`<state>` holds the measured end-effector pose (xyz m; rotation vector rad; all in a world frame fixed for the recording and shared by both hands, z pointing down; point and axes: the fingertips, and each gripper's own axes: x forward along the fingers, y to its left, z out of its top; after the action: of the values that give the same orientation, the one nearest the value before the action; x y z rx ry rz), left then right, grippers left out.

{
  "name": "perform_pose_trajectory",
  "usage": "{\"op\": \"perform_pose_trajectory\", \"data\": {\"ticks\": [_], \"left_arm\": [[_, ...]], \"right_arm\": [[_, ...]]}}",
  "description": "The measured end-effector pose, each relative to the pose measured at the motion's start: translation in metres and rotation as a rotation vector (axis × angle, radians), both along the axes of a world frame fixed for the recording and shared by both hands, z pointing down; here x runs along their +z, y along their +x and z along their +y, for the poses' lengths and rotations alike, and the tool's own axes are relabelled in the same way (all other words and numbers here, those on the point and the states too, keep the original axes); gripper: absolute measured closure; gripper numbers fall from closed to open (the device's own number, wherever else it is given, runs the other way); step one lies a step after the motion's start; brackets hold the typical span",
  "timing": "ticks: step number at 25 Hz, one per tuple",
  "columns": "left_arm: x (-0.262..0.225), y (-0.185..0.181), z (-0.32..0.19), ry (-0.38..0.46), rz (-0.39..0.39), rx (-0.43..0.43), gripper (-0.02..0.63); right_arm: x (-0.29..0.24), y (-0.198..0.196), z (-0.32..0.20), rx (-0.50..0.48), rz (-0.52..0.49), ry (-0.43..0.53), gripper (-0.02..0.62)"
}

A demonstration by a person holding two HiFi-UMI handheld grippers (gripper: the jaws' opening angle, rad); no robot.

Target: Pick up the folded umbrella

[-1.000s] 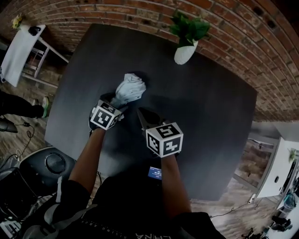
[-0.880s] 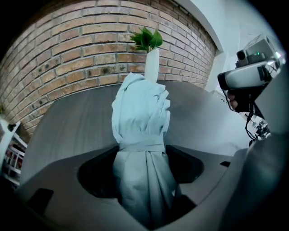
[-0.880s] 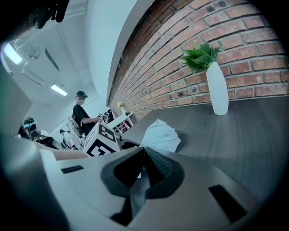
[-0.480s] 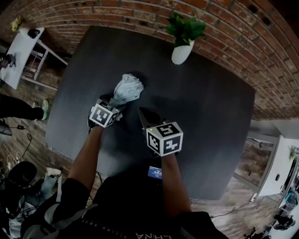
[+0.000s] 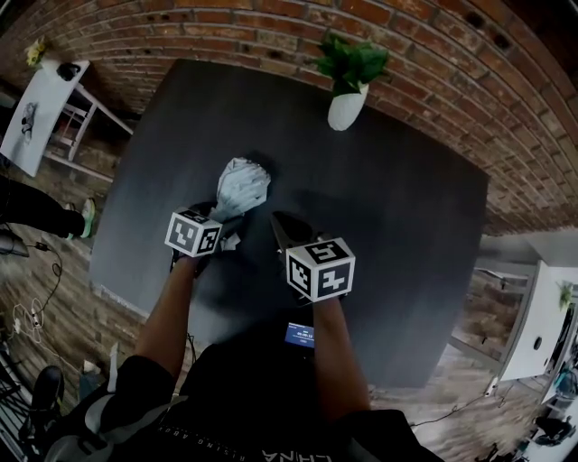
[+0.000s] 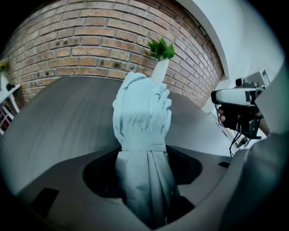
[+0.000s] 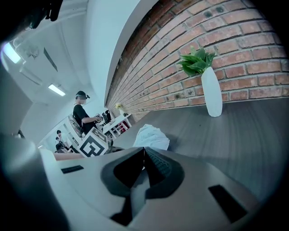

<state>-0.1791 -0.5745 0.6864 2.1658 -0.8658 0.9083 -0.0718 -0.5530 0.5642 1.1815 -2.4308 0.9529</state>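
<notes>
Two hand-held grippers work over a dark bench (image 5: 397, 226) below a brick wall (image 5: 226, 27), where a white vase (image 5: 345, 106) of green leaves (image 5: 352, 61) stands at the far edge. The pale folded umbrella (image 5: 239, 185) lies on the bench, on the near side of the vase and to its left as the head camera sees it, its bunched end pointing roughly toward the vase. The left gripper (image 6: 144, 158) reaches down over the end of the umbrella farthest from the vase. Its jaws stand wide with the narrow end of the umbrella and its strap (image 6: 142, 145) between them, and dark gaps show on both sides of the cloth, so the pads are not clamped on it. The right gripper (image 5: 282, 227) hangs just right of that same end, well short of the vase, its jaws closed together with nothing in them. From the right gripper's camera the umbrella shows as a crumpled pale heap left of the vase, with the left gripper's marker cube (image 7: 92, 146) farther left
</notes>
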Motion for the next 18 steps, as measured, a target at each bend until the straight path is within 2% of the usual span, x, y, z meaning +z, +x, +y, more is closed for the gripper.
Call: {"op": "perform_pose_trajectory", "data": {"ticks": [9, 12, 18], "left_arm": [[-0.025, 0.005, 0.031, -0.031, 0.238, -0.086, 0.321], [-0.044, 0.011, 0.038, -0.007, 0.315, -0.085, 0.321], [-0.098, 0.028, 0.054, 0.092, 0.467, -0.047, 0.321]], "right_arm": [[-0.008, 0.001, 0.012, -0.013, 0.008, 0.011, 0.586], [-0.012, 0.0, 0.017, -0.018, 0.008, 0.022, 0.586], [-0.029, 0.0, 0.03, -0.022, -0.003, 0.059, 0.586]]}}
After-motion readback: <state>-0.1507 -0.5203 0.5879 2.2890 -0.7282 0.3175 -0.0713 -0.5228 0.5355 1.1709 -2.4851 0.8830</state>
